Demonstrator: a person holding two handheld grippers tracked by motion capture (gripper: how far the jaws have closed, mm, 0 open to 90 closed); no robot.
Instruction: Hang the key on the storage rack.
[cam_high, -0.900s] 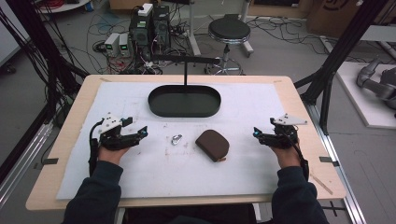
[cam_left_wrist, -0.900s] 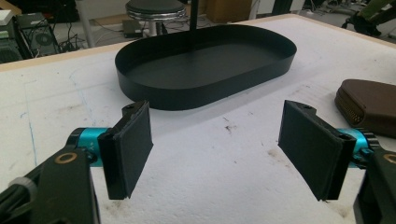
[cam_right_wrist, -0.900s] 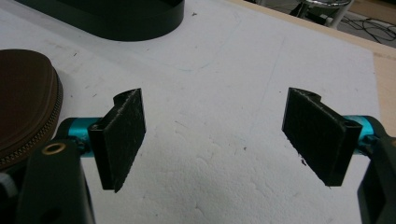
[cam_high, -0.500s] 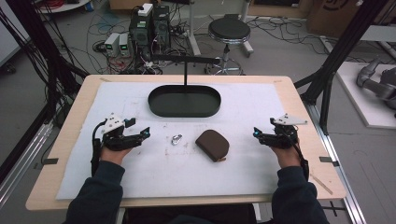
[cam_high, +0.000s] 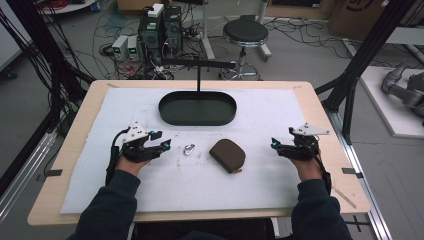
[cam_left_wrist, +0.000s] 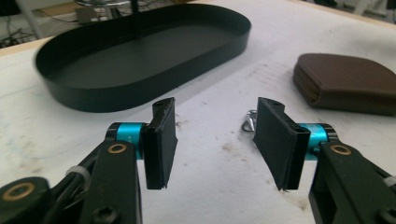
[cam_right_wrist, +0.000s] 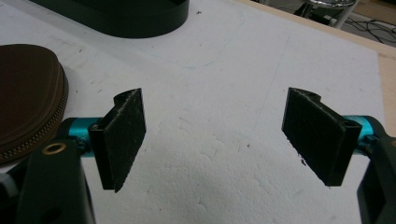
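Left gripper (cam_high: 166, 145) jaws apart over the white mat (cam_high: 150, 190), small metal clip (cam_high: 189, 149) just beyond its tips, brown zip pouch (cam_high: 228, 154) mid-table, black oval tray (cam_high: 197, 108) behind, right gripper (cam_high: 274, 144) jaws wide, holding nothing.

We see the tray (cam_high: 197, 108) near the table's (cam_high: 75, 150) far edge, centred. The clip (cam_high: 189, 149) and pouch (cam_high: 227, 155) lie mid-table before it, clip left. Left gripper (cam_high: 161, 146) sits toward the left edge, right gripper (cam_high: 276, 145) toward the right.

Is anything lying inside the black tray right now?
No: in the left gripper view the black tray's floor is bare, while the brown pouch lies outside it on the white mat.
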